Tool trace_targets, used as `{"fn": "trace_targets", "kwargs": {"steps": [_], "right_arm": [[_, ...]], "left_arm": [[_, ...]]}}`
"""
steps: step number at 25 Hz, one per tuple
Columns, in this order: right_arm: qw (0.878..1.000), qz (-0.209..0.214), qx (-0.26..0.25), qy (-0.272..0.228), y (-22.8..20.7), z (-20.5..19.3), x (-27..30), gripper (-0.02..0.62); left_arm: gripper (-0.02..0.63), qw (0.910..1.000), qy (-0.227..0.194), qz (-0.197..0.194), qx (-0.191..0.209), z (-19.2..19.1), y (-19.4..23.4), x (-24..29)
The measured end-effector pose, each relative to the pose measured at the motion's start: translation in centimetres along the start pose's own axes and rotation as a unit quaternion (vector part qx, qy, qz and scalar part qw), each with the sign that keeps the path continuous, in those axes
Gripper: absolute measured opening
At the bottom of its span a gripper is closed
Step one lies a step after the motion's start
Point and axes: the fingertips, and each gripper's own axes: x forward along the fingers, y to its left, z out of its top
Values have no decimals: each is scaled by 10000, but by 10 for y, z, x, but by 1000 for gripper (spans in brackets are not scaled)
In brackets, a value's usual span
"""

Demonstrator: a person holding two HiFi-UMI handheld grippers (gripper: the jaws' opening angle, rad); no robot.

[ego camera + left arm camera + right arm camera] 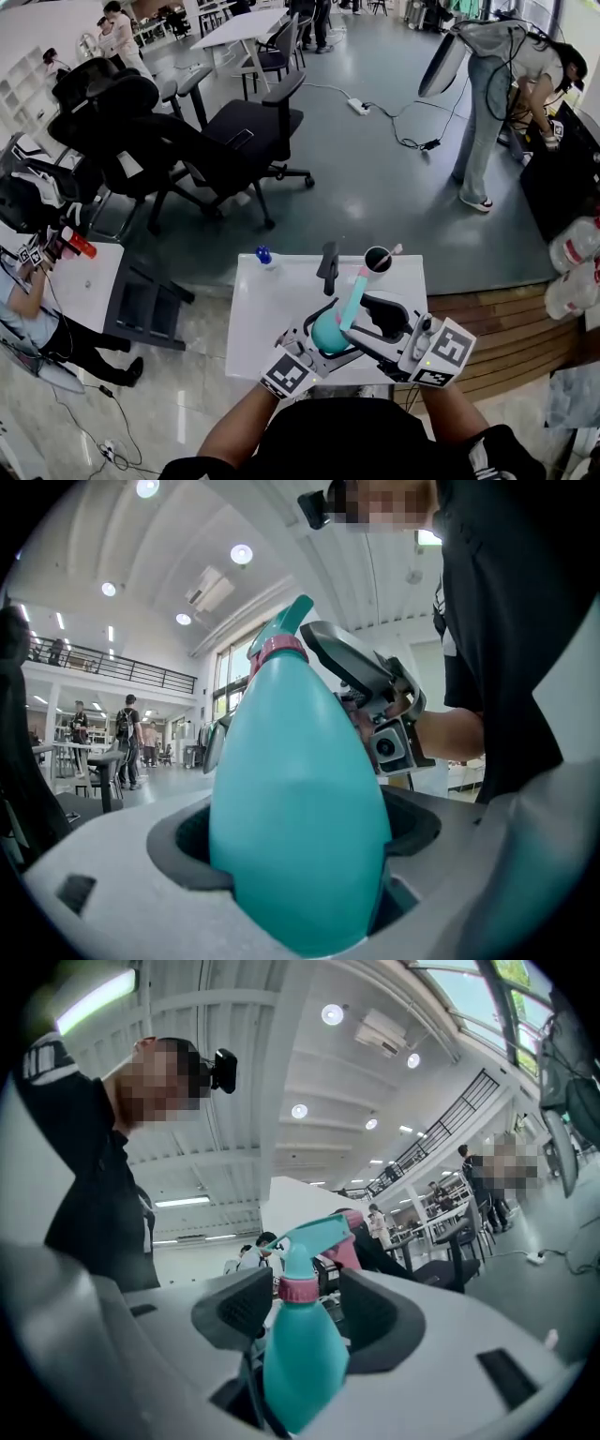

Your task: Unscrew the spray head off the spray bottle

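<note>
Left gripper (pixel 298 841) is clamped tight on the belly of the teal spray bottle (pixel 300 789), which stands up out of its jaws with the spray head (pixel 292 621) well above them, all of it held over the white table (pixel 262 314). The right gripper (pixel 305 1309) comes in from the opposite side with its jaws spread wide, squeezing nothing. The bottle's neck sits right between them, the pink collar (pixel 297 1288) level with the dark pads (pixel 380 1312), a gap showing on each side and the nozzle poking up just past them.
</note>
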Motion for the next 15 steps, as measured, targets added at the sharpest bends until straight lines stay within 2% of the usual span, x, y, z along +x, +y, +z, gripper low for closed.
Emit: {"fn": "trace_targets", "kwargs": {"steps": [5,10,15], "right_arm": [[9995,-101,-286,113,10,3,4,150],[9988,-119,-458,106,11,6,4,146],[9978,-177,-613,-158,9,28,0,146]], "left_arm": [[465,9999,-38,-129,80,0,-8,5],[465,9998,-55,-154,111,2,-8,4],[465,9998,11,-158,89,-3,-9,3]]}}
